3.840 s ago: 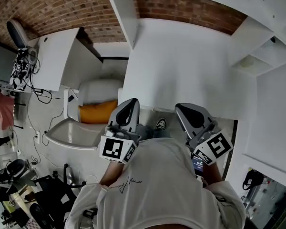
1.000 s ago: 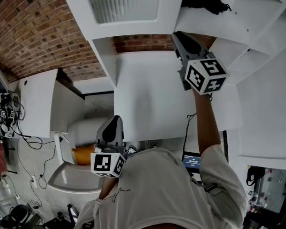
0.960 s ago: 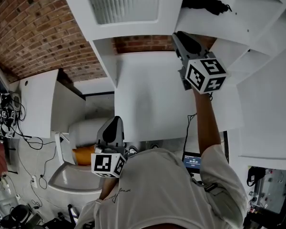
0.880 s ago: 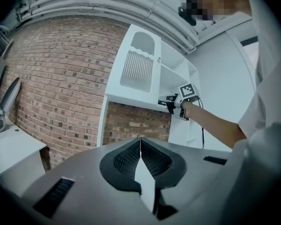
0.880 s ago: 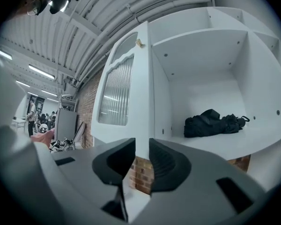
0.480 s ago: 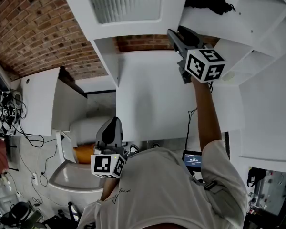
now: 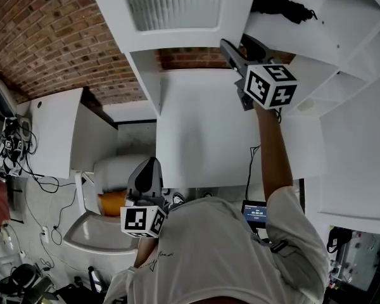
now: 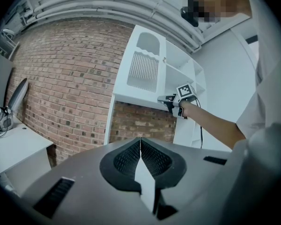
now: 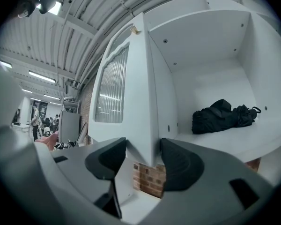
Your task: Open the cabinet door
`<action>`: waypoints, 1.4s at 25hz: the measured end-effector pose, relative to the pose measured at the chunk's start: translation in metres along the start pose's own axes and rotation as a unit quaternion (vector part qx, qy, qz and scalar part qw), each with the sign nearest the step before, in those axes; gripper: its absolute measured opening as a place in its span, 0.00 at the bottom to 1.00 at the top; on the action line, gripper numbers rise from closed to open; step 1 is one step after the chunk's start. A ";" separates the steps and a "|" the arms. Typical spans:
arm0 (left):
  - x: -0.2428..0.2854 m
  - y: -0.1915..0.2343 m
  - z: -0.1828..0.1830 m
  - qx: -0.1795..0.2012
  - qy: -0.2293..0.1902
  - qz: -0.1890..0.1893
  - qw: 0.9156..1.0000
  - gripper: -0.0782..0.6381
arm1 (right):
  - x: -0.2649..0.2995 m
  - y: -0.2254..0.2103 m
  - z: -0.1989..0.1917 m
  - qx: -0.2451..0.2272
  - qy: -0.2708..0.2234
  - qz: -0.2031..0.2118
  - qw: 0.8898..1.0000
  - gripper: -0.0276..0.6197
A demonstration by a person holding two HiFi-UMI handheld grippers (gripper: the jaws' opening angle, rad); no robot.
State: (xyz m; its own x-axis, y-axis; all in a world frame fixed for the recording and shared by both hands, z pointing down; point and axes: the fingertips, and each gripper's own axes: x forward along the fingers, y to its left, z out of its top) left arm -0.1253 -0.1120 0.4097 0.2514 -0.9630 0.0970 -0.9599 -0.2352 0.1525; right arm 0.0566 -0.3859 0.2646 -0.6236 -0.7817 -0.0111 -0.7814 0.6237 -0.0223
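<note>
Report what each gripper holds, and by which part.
Nothing is held. The jaws of the right gripper have just been opening and straddle the lower free edge of the cabinet door without pressing it. The left gripper is shut, empty.

Change since the first frame: I have raised my right hand-held gripper (image 7: 234, 43) from beside the torso to the free edge of the cabinet door (image 7: 177, 11). Its jaws have just been opening and now stand apart, with that edge between them.

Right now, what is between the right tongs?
The cabinet door's edge, seen in the right gripper view; the right tongs have just been opening around it.
</note>
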 end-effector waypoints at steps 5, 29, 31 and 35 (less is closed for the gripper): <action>-0.003 0.001 -0.001 0.002 0.000 0.000 1.000 0.13 | 0.002 0.005 -0.004 -0.034 0.009 -0.011 0.999 0.41; -0.011 0.002 0.000 -0.013 -0.001 -0.019 1.000 0.13 | -0.007 0.016 -0.005 -0.047 0.017 -0.041 0.998 0.41; -0.010 0.000 -0.001 -0.015 0.000 -0.023 1.000 0.13 | -0.013 0.018 -0.005 -0.041 0.012 -0.037 0.998 0.41; -0.011 -0.002 -0.004 -0.016 0.001 -0.031 0.999 0.13 | -0.022 0.021 -0.006 -0.038 0.009 -0.035 0.999 0.39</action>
State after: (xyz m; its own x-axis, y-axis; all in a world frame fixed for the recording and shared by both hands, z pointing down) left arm -0.1260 -0.1008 0.4125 0.3101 -0.9466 0.0882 -0.9381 -0.2895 0.1903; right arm 0.0537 -0.3561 0.2700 -0.5671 -0.8236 0.0056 -0.8223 0.5666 0.0532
